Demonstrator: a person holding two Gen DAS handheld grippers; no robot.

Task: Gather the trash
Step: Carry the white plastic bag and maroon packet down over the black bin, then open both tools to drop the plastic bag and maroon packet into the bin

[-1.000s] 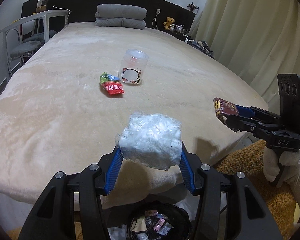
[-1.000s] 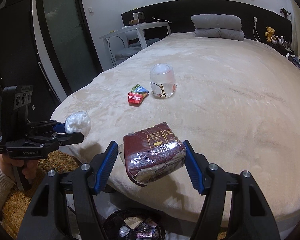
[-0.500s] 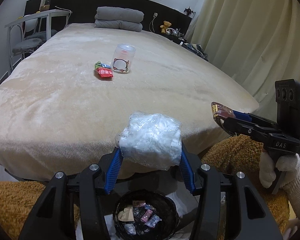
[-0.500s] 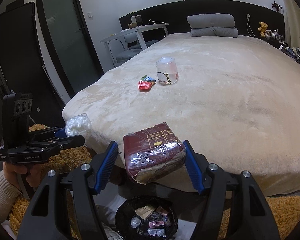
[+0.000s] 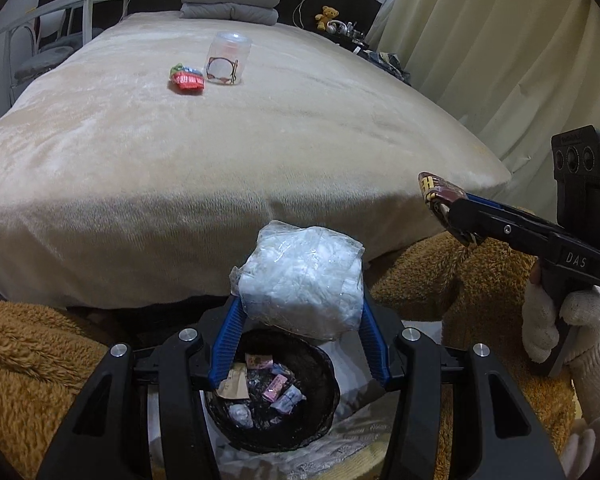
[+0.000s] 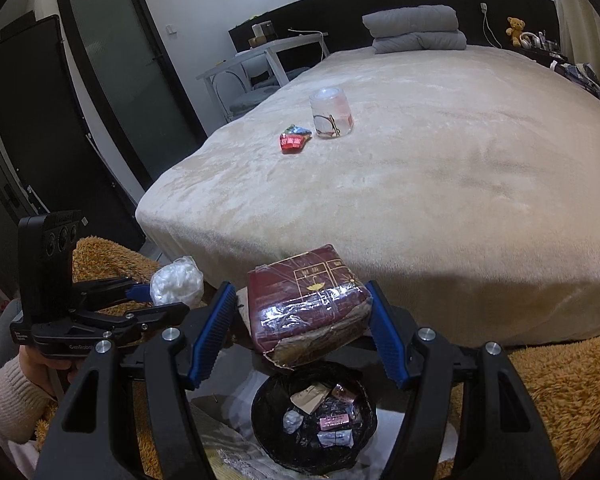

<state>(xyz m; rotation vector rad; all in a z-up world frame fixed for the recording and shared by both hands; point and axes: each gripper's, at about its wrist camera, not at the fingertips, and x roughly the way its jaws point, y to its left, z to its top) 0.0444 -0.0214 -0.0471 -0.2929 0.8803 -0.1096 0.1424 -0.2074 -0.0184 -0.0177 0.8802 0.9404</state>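
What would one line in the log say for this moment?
left gripper: holds plastic bag | right gripper: holds red packet | both above bin | bed: wrapper, jar left

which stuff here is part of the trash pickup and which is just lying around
Job:
- clear bag in left gripper
- maroon packet in right gripper
- bin
- red wrapper
- plastic jar, probably

Lying about:
- folded blanket
- teddy bear
- chair
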